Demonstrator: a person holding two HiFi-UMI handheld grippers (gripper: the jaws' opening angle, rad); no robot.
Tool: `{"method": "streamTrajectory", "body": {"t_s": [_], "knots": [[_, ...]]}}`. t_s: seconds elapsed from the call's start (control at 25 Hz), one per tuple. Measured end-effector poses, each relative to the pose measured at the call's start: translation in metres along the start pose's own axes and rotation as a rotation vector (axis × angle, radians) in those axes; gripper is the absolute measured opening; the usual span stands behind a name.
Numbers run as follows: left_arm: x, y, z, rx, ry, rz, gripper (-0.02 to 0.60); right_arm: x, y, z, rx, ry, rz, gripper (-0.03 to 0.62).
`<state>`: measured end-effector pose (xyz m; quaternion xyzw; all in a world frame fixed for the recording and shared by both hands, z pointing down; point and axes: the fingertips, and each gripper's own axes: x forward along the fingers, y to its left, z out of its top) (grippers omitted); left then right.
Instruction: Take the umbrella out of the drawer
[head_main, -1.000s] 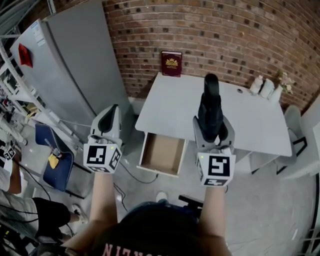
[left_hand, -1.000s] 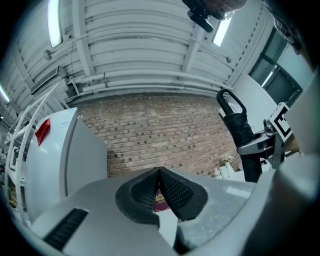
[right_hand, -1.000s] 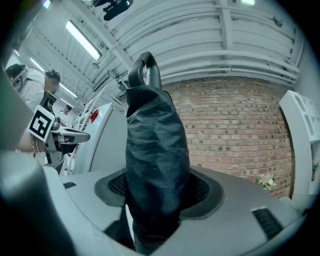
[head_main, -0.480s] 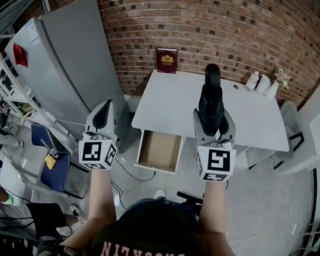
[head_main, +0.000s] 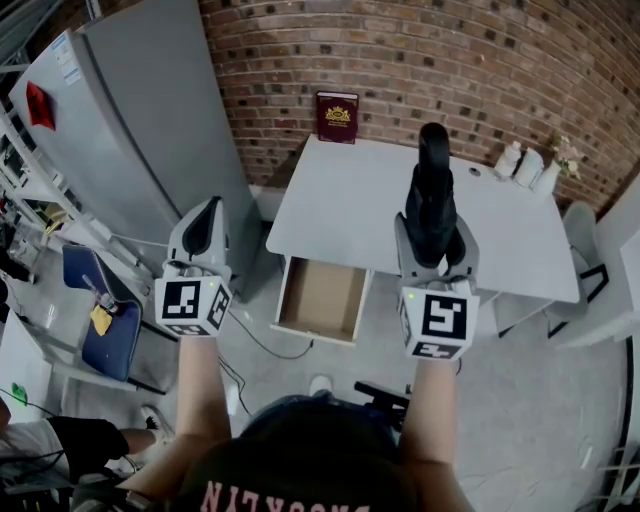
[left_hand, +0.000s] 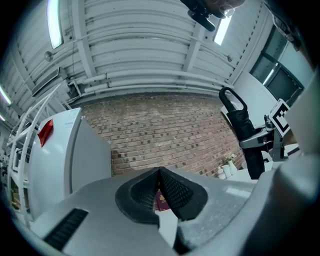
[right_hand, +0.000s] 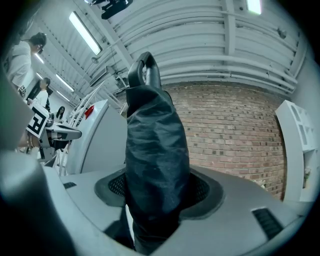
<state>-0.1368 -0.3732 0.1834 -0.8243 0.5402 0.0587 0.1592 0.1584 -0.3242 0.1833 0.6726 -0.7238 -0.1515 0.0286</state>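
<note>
A black folded umbrella (head_main: 430, 190) stands upright over the white table (head_main: 350, 200), its strap handle at the top. My right gripper (head_main: 432, 238) is shut on its lower part, and the fabric (right_hand: 155, 135) fills the space between the pads (right_hand: 202, 190). The wooden drawer (head_main: 320, 298) under the table's front edge is pulled out and shows a bare bottom. My left gripper (head_main: 209, 210) hovers left of the table, over the floor. Its jaws (left_hand: 159, 172) are shut on nothing. The umbrella (left_hand: 245, 130) also shows at the right of the left gripper view.
A dark red book (head_main: 337, 118) leans on the brick wall at the table's back. Small white bottles (head_main: 525, 165) stand at the back right corner. A tall grey cabinet (head_main: 130, 130) is at the left, with a blue chair (head_main: 95, 325) below it. A cable runs across the floor.
Both grippers keep about the same places, the umbrella still upright in the right one. The head view has shifted slightly, and a person at the lower left has moved.
</note>
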Motion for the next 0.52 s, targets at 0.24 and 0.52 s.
{"method": "streamTrajectory", "body": {"t_s": [0.24,0.52], "knots": [[-0.0024,0.0083,-0.0011,-0.001,0.008,0.010,-0.003,0.0010,-0.0030,-0.0017,0.005,0.008,-0.006,0.256],[-0.0053,0.0100,-0.0054,-0.003,0.010,0.012,-0.003,0.0019,0.0031,0.0005,0.008,-0.013,0.005,0.256]]}}
